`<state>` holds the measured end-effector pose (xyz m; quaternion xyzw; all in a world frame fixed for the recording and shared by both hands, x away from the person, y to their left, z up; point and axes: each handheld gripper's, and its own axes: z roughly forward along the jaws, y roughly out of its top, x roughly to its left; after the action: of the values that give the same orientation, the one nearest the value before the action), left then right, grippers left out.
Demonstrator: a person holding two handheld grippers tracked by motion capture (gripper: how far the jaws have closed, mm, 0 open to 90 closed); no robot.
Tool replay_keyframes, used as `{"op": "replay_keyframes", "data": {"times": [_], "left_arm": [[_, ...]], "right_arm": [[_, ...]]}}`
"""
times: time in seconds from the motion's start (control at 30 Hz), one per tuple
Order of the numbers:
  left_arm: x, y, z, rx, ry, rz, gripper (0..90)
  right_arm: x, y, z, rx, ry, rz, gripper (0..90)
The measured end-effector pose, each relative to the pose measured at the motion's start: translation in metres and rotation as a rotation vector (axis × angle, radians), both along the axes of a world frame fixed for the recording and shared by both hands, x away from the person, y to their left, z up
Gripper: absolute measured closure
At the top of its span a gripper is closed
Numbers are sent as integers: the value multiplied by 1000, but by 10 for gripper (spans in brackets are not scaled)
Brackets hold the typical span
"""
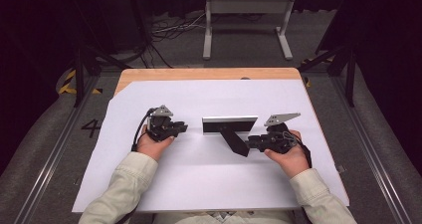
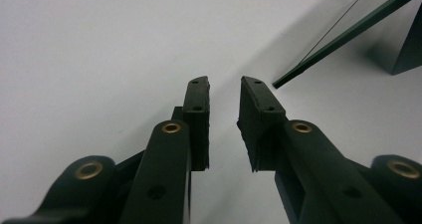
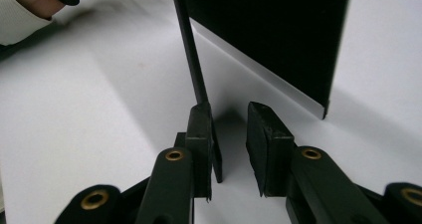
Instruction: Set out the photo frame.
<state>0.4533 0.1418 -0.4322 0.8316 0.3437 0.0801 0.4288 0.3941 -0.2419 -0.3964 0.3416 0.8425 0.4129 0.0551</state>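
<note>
White sheet (image 1: 199,174) covers wooden table (image 1: 199,74) on grey floor (image 1: 239,55)

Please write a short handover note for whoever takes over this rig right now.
Left hand-held gripper: open, nothing between its jaws, resting on the white sheet left of the frame.
Right hand-held gripper: open, beside the tip of the frame's back stand; contact unclear.
Black picture frame: standing upright mid-table, propped on its stand.
Done: frame appears set up.
Left: check it stands steady, then draw both grippers clear.
</note>
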Motion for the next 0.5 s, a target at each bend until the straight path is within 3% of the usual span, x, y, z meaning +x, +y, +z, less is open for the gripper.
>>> {"op": "replay_keyframes", "data": {"times": [0.17,0.5], "left_arm": [[1,-4,0,9,-26,4,729],[3,-12,-1,0,-23,-3,770]], "right_arm": [[-1,-9,6,11,-29,-8,743],[-3,-29,16,-3,-81,-21,861]]}}
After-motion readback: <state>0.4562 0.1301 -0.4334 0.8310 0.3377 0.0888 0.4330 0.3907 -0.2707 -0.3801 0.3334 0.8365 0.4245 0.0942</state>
